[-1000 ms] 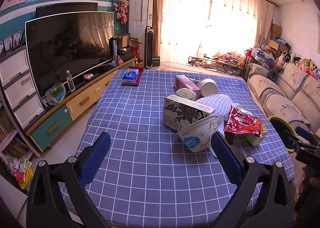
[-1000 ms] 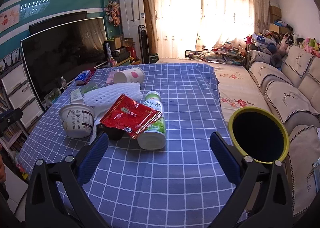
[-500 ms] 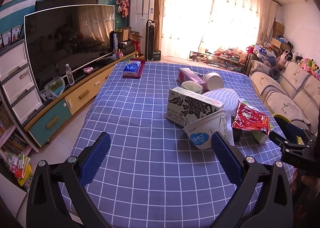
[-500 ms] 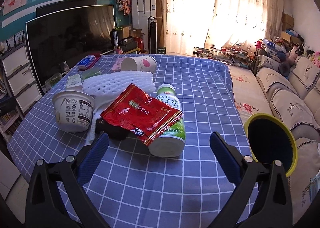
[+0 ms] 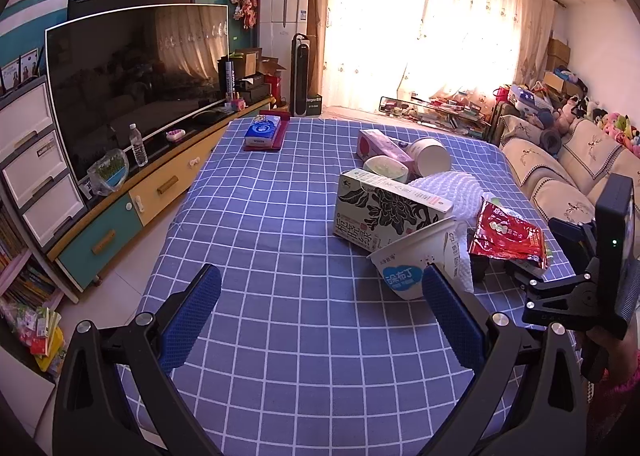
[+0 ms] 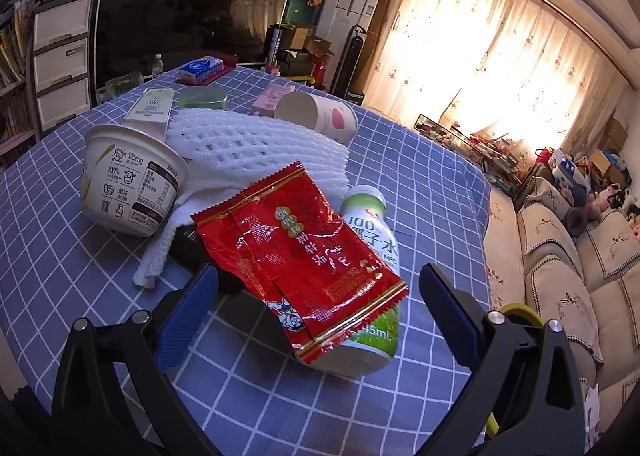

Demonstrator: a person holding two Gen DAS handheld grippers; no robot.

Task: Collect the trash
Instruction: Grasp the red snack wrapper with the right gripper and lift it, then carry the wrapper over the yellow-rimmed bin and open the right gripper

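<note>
Trash lies on a blue checked tablecloth [image 5: 260, 256]. A red snack wrapper [image 6: 304, 260] rests on a lying green-and-white bottle [image 6: 372, 256]. My right gripper [image 6: 316, 312] is open, its fingers either side of the wrapper's near end, not touching. A white yogurt cup [image 6: 128, 183] and white foam netting [image 6: 248, 147] lie to the left. My left gripper [image 5: 316, 312] is open and empty above bare cloth; the tipped yogurt cup [image 5: 412, 256], a black-and-white carton [image 5: 384, 215] and the wrapper [image 5: 508, 236] lie ahead right.
A paper cup [image 6: 320, 115], pink box [image 6: 272, 95], green lid [image 6: 202, 97] and tissue pack [image 5: 264, 129] lie farther back. A yellow-rimmed bin [image 6: 516, 310] shows behind my right finger. A TV stand [image 5: 120, 207] is left, a sofa [image 6: 580, 256] right.
My right gripper has moved forward and down toward the red wrapper, which now sits between its fingers. My left gripper has advanced slightly over the table.
</note>
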